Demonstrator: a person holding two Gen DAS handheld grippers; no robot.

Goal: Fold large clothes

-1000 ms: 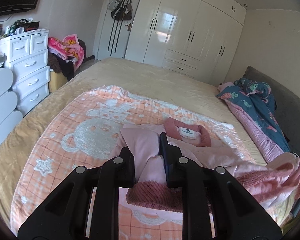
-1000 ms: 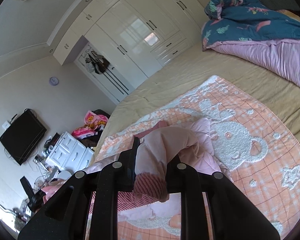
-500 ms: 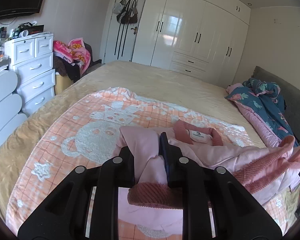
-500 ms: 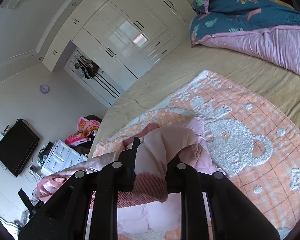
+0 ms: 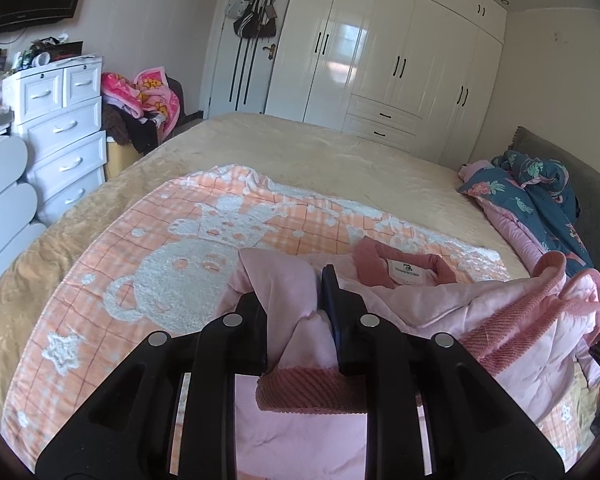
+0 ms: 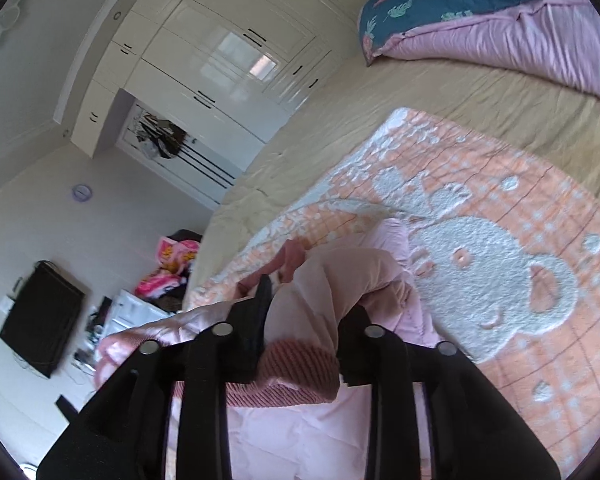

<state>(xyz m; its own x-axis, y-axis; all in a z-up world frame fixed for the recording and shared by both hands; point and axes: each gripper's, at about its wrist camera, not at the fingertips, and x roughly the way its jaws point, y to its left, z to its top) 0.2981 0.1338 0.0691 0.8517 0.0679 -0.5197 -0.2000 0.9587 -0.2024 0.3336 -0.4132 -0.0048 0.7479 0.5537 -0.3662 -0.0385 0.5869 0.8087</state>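
Observation:
A pale pink padded jacket (image 5: 440, 300) with a darker pink collar (image 5: 408, 272) and ribbed hem (image 5: 312, 392) lies partly lifted over the orange bear blanket (image 5: 160, 280). My left gripper (image 5: 292, 296) is shut on a fold of the jacket just above the hem. In the right wrist view my right gripper (image 6: 310, 300) has its jaws opening. A fold of the jacket (image 6: 300, 420) with its ribbed edge (image 6: 296, 364) still sits loosely between the fingers, low over the blanket (image 6: 500, 260).
The blanket covers the near part of a beige bed (image 5: 320, 152). A teal and pink quilt (image 5: 532, 200) is bunched at the headboard side. White drawers (image 5: 60, 120) and a clothes pile stand at the left, and a white wardrobe (image 5: 400, 60) behind.
Both grippers have come down toward the blanket with the jacket. The right view has rolled, and the right jaws have spread apart around the fold they pinched.

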